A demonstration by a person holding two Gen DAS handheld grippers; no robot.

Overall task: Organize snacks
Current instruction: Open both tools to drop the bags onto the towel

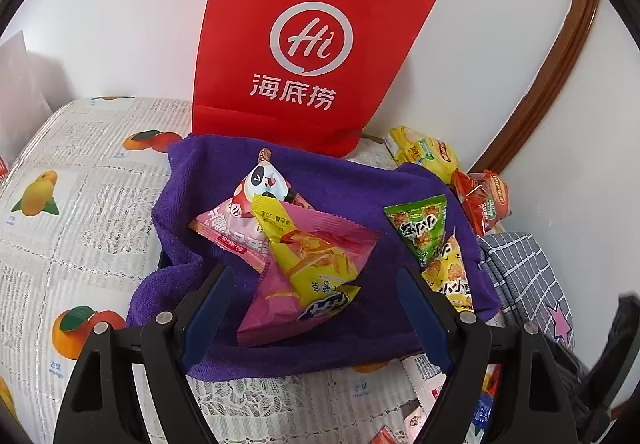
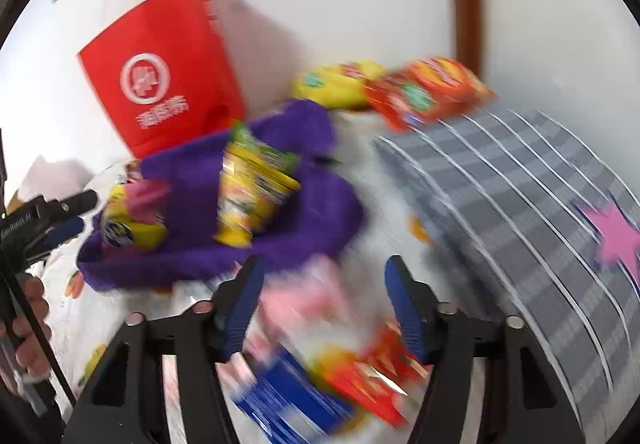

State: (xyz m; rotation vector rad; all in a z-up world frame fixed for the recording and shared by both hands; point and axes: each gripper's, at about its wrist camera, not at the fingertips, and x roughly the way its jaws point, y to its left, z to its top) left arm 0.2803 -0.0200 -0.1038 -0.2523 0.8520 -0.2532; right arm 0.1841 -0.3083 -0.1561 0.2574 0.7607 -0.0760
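A purple towel-lined basket [image 1: 352, 180] holds snack packets: a pink and yellow chip packet [image 1: 316, 264], a panda packet [image 1: 264, 184], and green and yellow packets [image 1: 432, 240] at its right. My left gripper [image 1: 316, 308] is open and empty, hovering over the basket's near side. The right wrist view is motion-blurred: my right gripper [image 2: 324, 296] is open and empty above loose pink [image 2: 308, 296], blue [image 2: 288, 396] and red packets [image 2: 372, 376] on the table. The basket [image 2: 320, 200] lies to its upper left.
A red paper bag [image 1: 304, 40] stands behind the basket against the wall. Yellow [image 1: 424, 152] and red [image 1: 484, 200] snack bags lie at the back right. A grey checked cloth box [image 2: 520, 204] stands on the right. The table has a fruit-print cover [image 1: 80, 204].
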